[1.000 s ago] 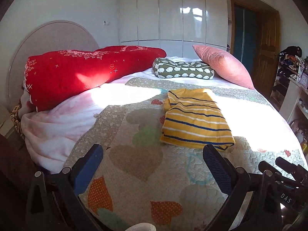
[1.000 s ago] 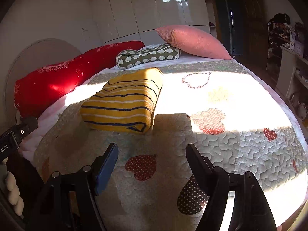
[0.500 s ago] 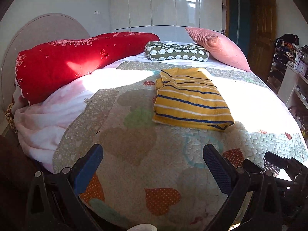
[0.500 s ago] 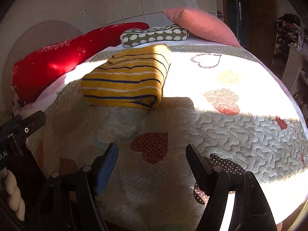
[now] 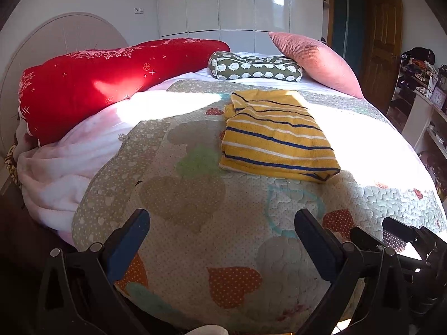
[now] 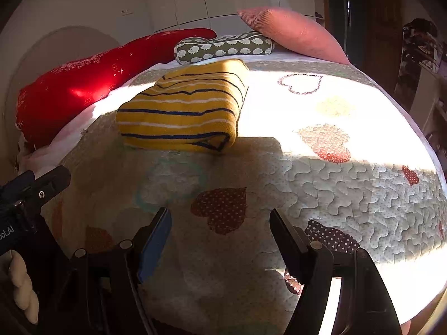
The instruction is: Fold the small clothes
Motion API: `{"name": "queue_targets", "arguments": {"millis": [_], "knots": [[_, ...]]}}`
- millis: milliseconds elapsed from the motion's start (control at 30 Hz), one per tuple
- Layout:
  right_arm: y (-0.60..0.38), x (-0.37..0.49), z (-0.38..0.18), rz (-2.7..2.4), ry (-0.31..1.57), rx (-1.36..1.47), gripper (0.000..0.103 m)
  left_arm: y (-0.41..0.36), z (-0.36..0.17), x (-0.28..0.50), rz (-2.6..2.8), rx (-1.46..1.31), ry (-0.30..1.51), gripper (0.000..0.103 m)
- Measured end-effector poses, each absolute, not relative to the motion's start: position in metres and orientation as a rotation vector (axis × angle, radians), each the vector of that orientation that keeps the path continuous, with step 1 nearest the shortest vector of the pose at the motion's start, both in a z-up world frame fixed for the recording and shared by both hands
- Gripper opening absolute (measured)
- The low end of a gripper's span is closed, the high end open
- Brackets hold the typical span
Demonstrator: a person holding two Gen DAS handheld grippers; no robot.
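A yellow garment with blue and white stripes lies folded into a thick rectangle on the heart-patterned quilt, toward the far side of the bed. In the right wrist view the same folded garment sits up and left of centre. My left gripper is open over the quilt's near edge, well short of the garment, with nothing between its fingers. My right gripper is also open and empty, hovering over a red dotted heart on the quilt, apart from the garment.
A red bolster, a green patterned cushion and a pink pillow line the far side. A pink blanket bunches at the left. Shelves stand at the right. A gloved hand holds the left gripper's body.
Both views have tipped downward and sunk a little, so the folded garment sits higher in the frames and more of the quilt's near edge shows. The garment has not moved.
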State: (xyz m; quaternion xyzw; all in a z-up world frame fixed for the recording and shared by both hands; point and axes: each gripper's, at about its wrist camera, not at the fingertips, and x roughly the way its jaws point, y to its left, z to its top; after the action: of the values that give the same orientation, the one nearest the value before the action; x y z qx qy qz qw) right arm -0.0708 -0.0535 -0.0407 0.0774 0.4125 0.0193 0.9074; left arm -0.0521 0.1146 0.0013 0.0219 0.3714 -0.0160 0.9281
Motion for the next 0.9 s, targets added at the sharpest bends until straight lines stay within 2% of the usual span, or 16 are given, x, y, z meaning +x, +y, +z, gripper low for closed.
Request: {"name": "queue_targets", "arguments": {"millis": [233,333,367,433,467,700,800,900], "knots": [[-0.056,-0.073,-0.035,-0.009,0.826,0.164,0.077,0.115,0.000,-0.052,-0.035,0.042,0.763,0.103],[-0.057,-0.089,-0.016,-0.077,0.685,0.142,0.077,0.116,0.002,-0.053,-0.036,0.035,0.748,0.103],[-0.058,-0.096,-0.009,-0.102,0.625,0.136,0.080,0.117,0.004,-0.054,-0.037,0.030,0.739,0.103],[-0.059,-0.108,0.003,-0.142,0.529,0.126,0.097,0.119,0.007,-0.056,-0.039,0.019,0.722,0.103],[-0.059,-0.110,0.007,-0.161,0.499,0.123,0.098,0.120,0.009,-0.057,-0.043,0.012,0.713,0.103],[-0.068,-0.111,0.016,-0.273,0.460,0.109,0.098,0.124,0.028,-0.074,-0.057,-0.006,0.589,0.103],[-0.067,-0.115,0.016,-0.274,0.420,0.120,0.102,0.124,0.030,-0.075,-0.084,-0.015,0.598,0.103],[-0.069,-0.105,0.005,-0.240,0.516,0.142,0.102,0.121,0.026,-0.073,-0.079,0.002,0.624,0.103]]}}
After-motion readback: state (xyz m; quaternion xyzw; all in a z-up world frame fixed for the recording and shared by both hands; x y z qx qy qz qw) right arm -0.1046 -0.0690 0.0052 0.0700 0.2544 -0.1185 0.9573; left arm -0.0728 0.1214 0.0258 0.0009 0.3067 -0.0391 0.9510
